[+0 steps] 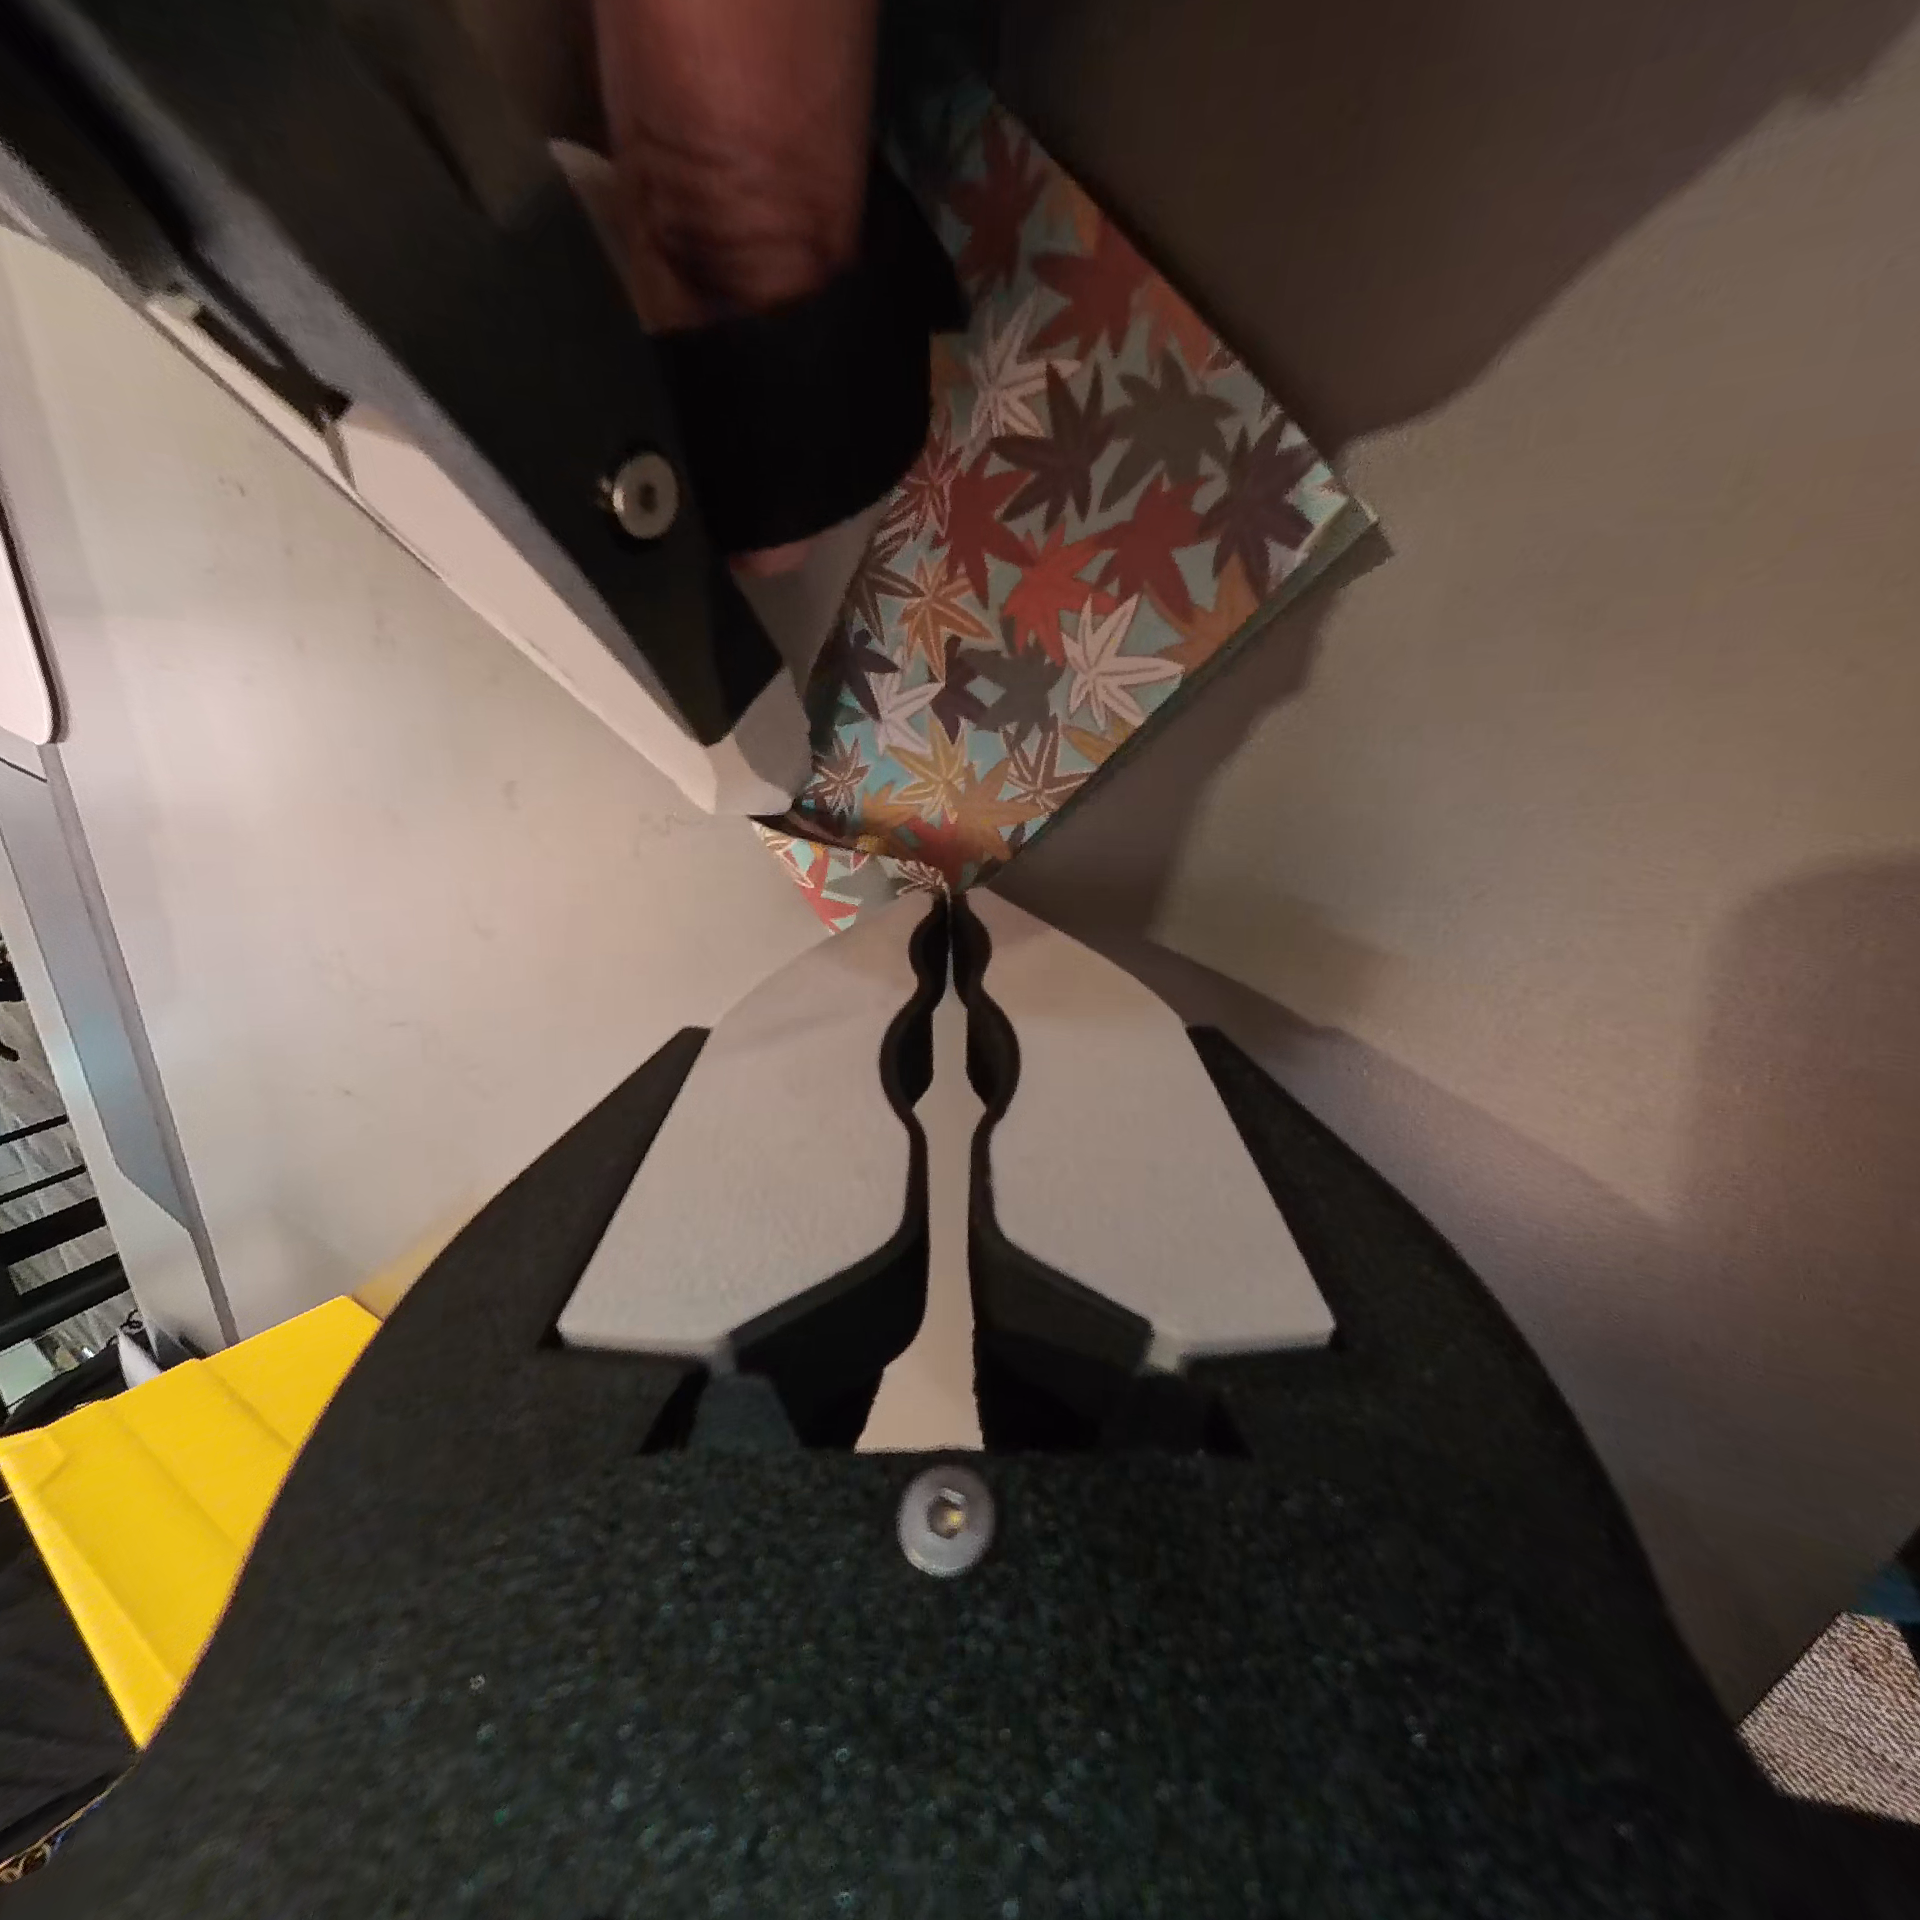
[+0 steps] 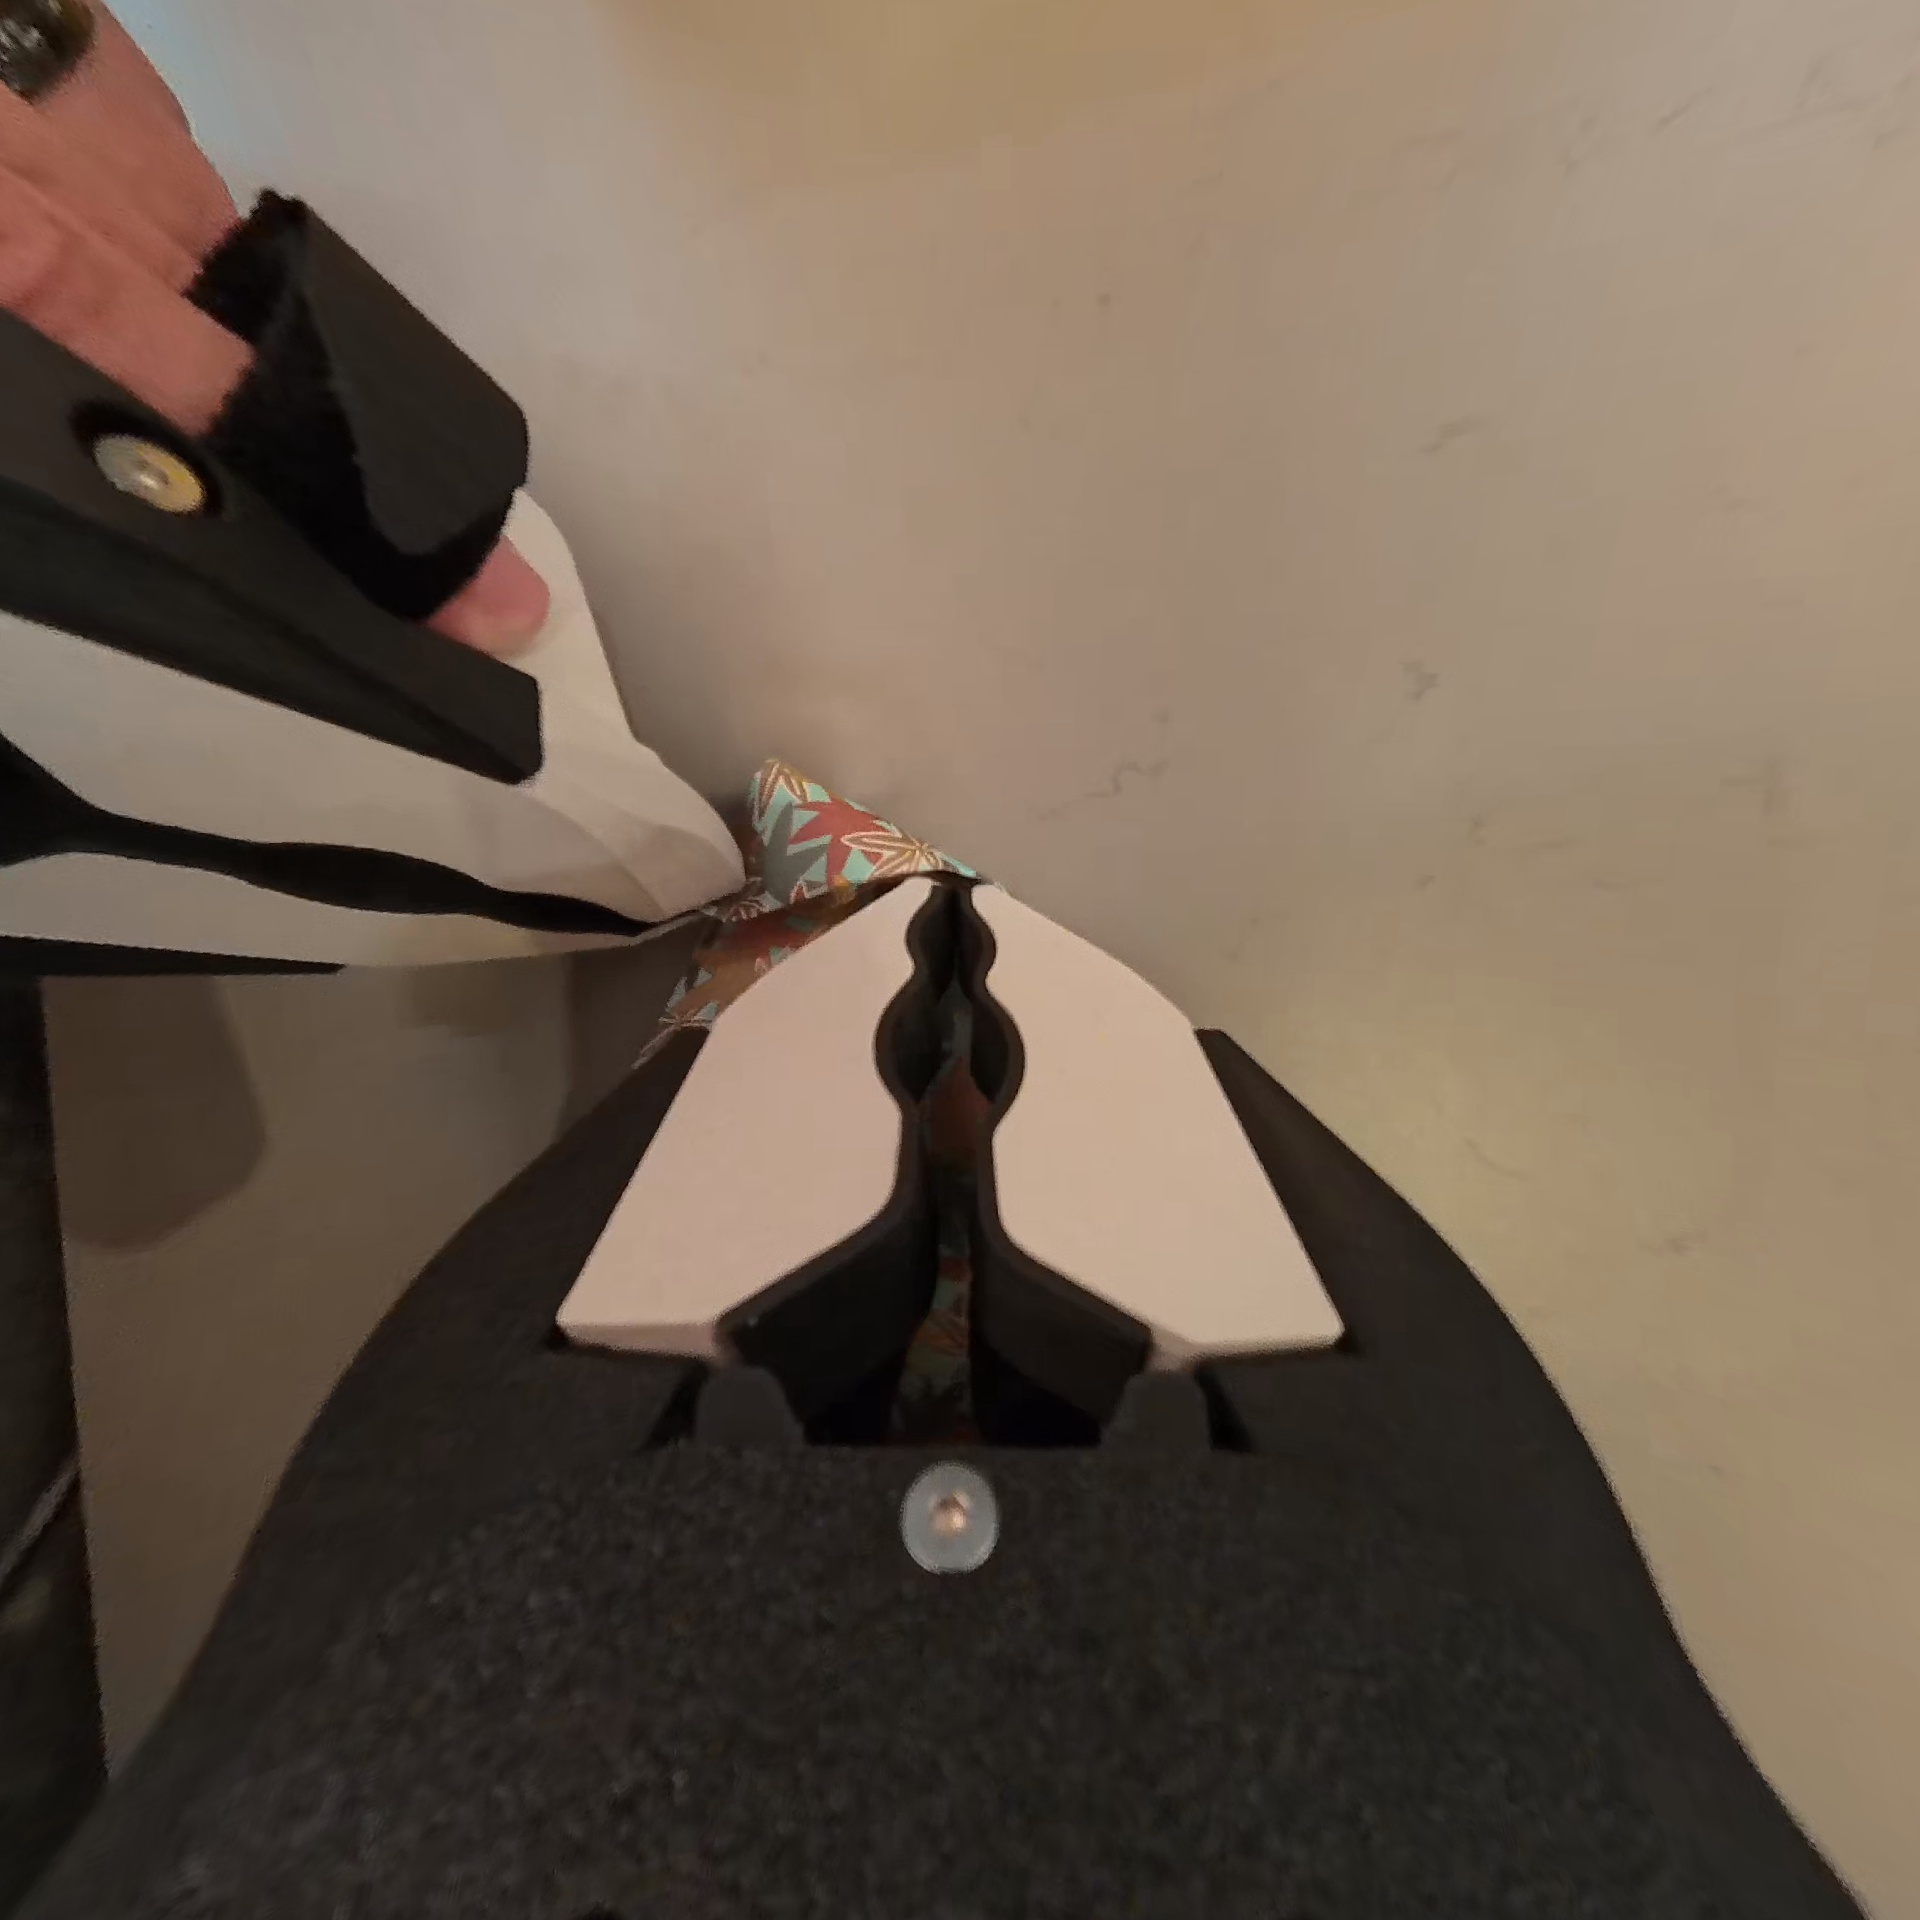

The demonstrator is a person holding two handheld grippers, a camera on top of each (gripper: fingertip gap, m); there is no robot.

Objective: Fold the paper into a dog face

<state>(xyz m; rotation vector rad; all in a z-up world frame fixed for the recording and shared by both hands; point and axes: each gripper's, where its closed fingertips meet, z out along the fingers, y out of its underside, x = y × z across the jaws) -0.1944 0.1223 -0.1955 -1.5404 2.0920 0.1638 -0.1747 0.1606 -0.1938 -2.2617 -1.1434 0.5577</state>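
Observation:
The paper (image 1: 1039, 540) is printed with coloured leaves on teal and lies folded on the white table (image 1: 364, 727). My left gripper (image 1: 948, 906) is shut, its tips pinching the paper's near corner. My right gripper (image 1: 774, 810) comes in from the upper left with its tips at a small folded flap beside that corner. In the right wrist view my right gripper (image 2: 951, 888) is shut on the paper (image 2: 831, 831), which shows through the gap between its fingers. The left gripper (image 2: 727, 888) meets the same raised flap from the left.
A yellow bin (image 1: 156, 1455) stands past the table's edge at the lower left. A person's hand (image 2: 83, 239) holds the left gripper. Grey carpet (image 1: 1849, 1714) shows at the lower right. Bare tabletop (image 2: 1351, 520) lies beyond the paper. My right fingertips sit around 4 cm from my left ones.

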